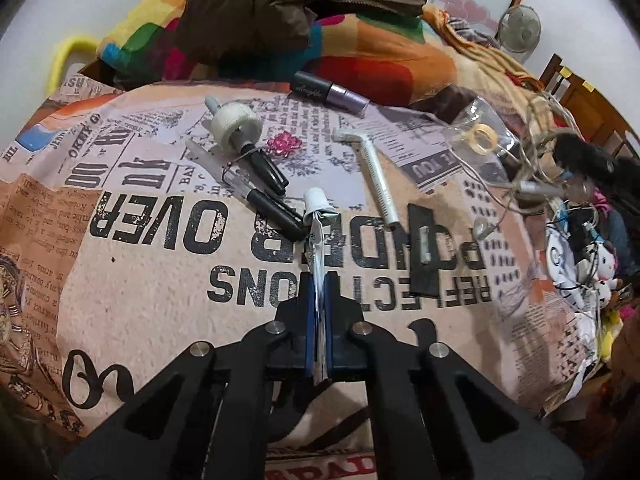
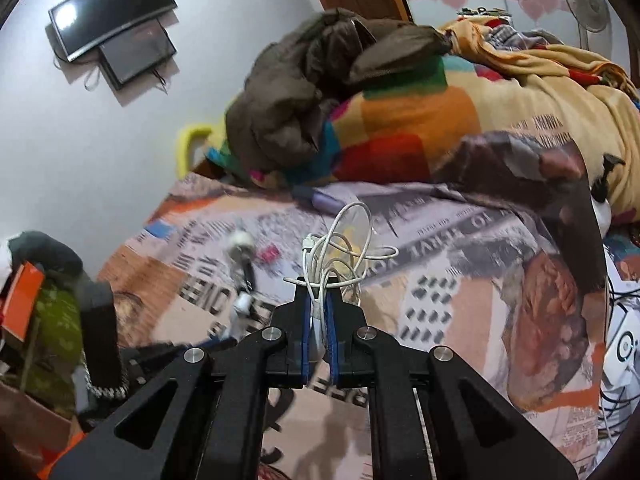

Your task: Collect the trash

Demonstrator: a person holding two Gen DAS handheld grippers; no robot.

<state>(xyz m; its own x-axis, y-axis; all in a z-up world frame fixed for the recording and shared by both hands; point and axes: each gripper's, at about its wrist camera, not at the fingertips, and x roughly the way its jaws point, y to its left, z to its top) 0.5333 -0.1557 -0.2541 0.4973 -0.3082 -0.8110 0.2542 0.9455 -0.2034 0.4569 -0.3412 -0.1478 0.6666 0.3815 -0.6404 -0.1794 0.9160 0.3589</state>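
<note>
Clearly the left gripper has its blue-padded jaws pressed together on a squeezed-flat tube, pinching the crumpled tail end. The tube's white cap sticks out past the fingertips, pointing away from the camera, and the body runs back between the pads. Its cap end lies just beside two black markers on the newsprint-patterned bedspread. This gripper tilts steeply down toward the bed.

Other clutter lies farther out on the bedspread: a white ribbed cap near the markers, a small pink trinket, a white disposable razor, a purple-and-black cosmetic tube, a black flat strip and a tangle of earphone cords at the right edge.

Meanwhile the right gripper is clamped on a bundle of white cable; the jaws are nearly together with the cord's thicker white part held between the pads. Loops of cable rise above the fingertips, clear of the bedspread. This gripper points downward at a shallower slant, and the bed beneath it looks blurred.

At the head of the bed lie a brown jacket and a patchwork blanket.
</note>
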